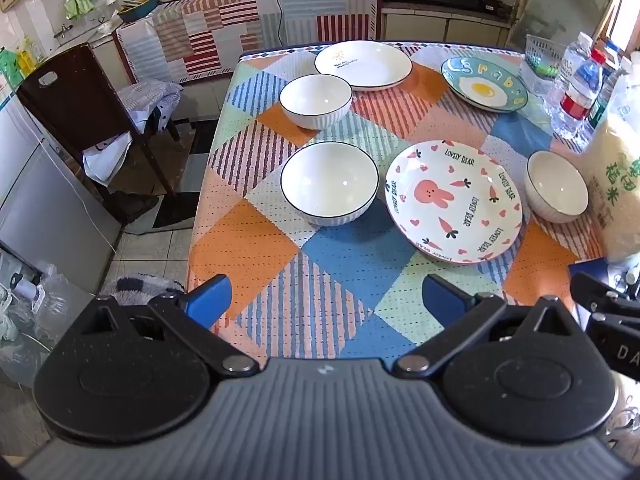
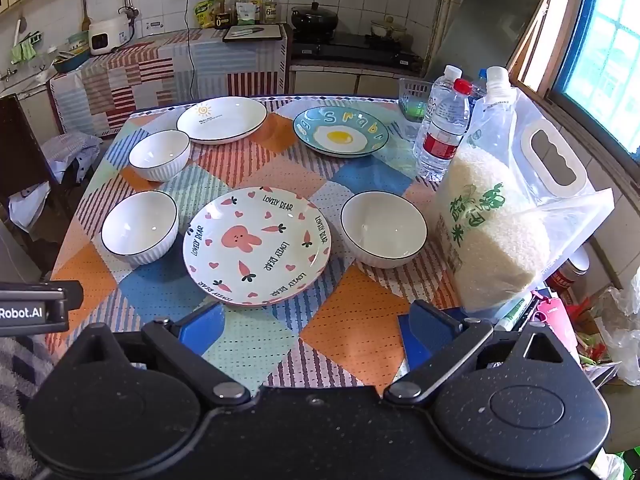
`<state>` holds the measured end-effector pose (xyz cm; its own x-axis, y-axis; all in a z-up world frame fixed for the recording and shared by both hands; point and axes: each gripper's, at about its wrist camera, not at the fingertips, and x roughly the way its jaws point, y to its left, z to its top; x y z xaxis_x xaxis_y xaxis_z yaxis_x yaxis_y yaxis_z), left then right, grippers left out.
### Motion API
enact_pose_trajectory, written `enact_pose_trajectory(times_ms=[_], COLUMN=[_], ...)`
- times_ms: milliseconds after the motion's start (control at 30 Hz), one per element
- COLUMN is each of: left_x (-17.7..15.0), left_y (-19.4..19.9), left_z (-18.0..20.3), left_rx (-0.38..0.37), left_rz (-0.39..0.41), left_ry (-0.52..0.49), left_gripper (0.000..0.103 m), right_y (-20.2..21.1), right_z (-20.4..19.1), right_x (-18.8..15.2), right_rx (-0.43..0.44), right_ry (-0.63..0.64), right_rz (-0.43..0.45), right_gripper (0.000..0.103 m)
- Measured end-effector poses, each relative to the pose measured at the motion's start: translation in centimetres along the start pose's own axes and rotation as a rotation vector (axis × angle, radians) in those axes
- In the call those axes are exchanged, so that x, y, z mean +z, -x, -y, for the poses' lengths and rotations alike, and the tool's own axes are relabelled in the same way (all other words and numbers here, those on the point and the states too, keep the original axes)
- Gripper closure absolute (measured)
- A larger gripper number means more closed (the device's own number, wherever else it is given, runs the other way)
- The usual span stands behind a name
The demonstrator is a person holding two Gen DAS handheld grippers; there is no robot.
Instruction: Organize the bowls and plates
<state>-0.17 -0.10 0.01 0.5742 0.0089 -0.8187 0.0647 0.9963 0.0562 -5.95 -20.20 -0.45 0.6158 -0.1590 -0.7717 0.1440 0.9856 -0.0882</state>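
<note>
Now, start | left gripper [image 1: 326, 302] and right gripper [image 2: 308, 330] both spread wide, empty | rabbit plate [image 2: 256, 246] centre frame, three bowls around it, unstacked | advice: nest near-left bowl [image 1: 329, 184] first, pinching its rim squarely.

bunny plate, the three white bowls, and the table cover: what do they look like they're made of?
Bunny plate: probably glazed ceramic; glossy white face with printed carrots and hearts.
White bowls: likely the same glazed ceramic; bright window glints inside, ribbed outer walls, thin dark rims.
Table cover: looks like a soft plastic or foam mat, not woven cloth; regular dot grid of perforations, matte patchwork print.
</note>
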Motion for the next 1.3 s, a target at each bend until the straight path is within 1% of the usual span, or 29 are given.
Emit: enact_pose_trajectory(times_ms=[67, 133, 200, 233, 433, 567, 667, 733, 833, 1000, 1067, 1133, 1300], left_x=[-0.4, -0.1, 0.0, -0.1, -0.1, -0.5, -0.8, -0.9, -0.6, -0.6, -0.7, -0.7, -0.6], left_y=[0.1, -0.4, -0.7, -0.9, 0.4, 0.9, 1.4, 1.6, 1.5, 1.2, 1.1, 1.0, 0.9], left_z=[0.2, 0.1, 0.2, 0.6, 0.2, -0.1, -0.5, -0.6, -0.4, -0.4, -0.3, -0.3, -0.7], left_rx=[0.008, -0.006, -0.003, 0.007, 0.005, 0.006, -0.002, 0.001, 0.003, -0.011, -0.035, -0.036, -0.044], left_rz=[0.008, -0.023, -0.023, -0.014, 0.027, 0.074, 0.132, 0.148, 0.133, 0.100, 0.087, 0.081, 0.072], left_ry=[-0.008, -0.005, -0.011, -0.015, -0.021, -0.001, 0.032, 0.034, 0.000, -0.016, -0.056, -0.088, -0.103], left_gripper=[0.000, 0.000, 0.000, 0.000, 0.000, 0.000, 0.000, 0.000, 0.000, 0.000, 0.000, 0.000, 0.000], right_y=[0.0, 0.0, 0.0, 0.0, -0.2, -0.2, -0.3, -0.3, -0.3, -0.2, -0.2, -0.2, -0.3], right_z=[0.0, 0.0, 0.0, 0.0, -0.3, 0.1, 0.1, 0.1, 0.1, 0.0, 0.0, 0.0, -0.1], right_x=[0.0, 0.0, -0.1, -0.1, -0.6, -0.2, -0.3, -0.3, -0.3, -0.4, -0.4, -0.5, -0.6], right_rx=[-0.001, -0.003, -0.005, -0.006, -0.007, 0.010, 0.009, 0.008, 0.010, 0.010, 0.011, 0.012, 0.011], right_ry=[0.000, 0.001, -0.001, -0.003, -0.011, -0.020, -0.018, -0.016, -0.016, -0.014, -0.016, -0.017, -0.021], right_rz=[0.000, 0.000, 0.002, 0.002, 0.001, -0.013, -0.015, -0.016, -0.015, -0.013, -0.013, -0.013, -0.014], right_gripper=[0.003, 0.003, 0.003, 0.003, 0.003, 0.003, 0.003, 0.003, 0.003, 0.003, 0.003, 0.003, 0.003])
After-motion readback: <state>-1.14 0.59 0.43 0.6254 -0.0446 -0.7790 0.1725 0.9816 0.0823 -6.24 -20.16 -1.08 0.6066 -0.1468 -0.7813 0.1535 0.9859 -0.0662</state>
